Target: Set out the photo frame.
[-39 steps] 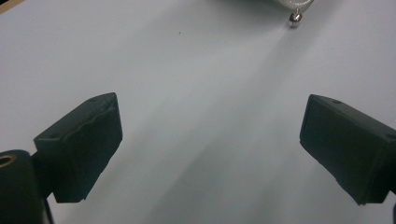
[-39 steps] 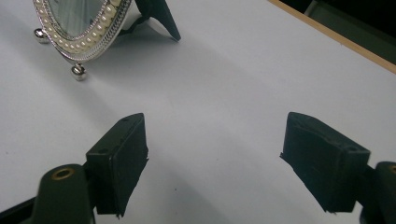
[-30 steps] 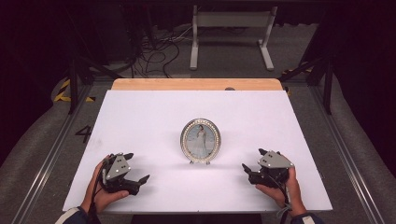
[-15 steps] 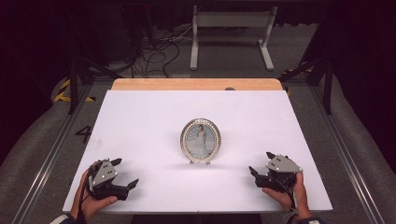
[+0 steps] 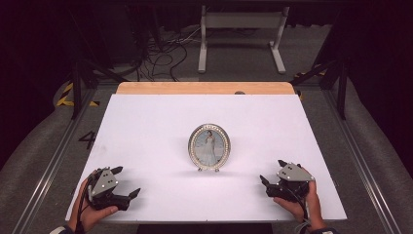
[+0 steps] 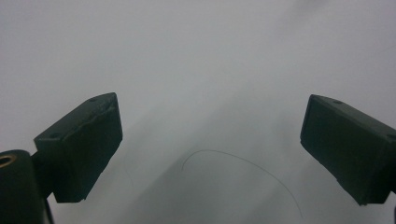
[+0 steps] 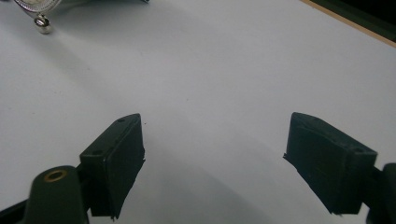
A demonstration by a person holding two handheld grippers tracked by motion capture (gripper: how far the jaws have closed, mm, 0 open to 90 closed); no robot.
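Note:
An oval silver picture frame (image 5: 209,147) with a photo of a figure in white stands upright in the middle of the white table (image 5: 146,126). Its foot and lower rim (image 7: 39,14) peek in at the top left of the right gripper view. My left gripper (image 5: 125,181) rests near the front left corner, open, with bare table between its jaws (image 6: 210,140). Near the front right edge my right gripper (image 5: 272,170) is open too, nothing between its jaws (image 7: 215,149). Both sit well apart from the frame.
A wooden strip (image 5: 204,88) runs along the table's far edge. Beyond it on the dark floor are loose cables (image 5: 160,53) and a white stand (image 5: 241,34). Metal rails (image 5: 53,161) run along both sides of the table.
Both hands have drawn back toward the front edge and slightly outward, away from the picture frame. The frame has not moved.

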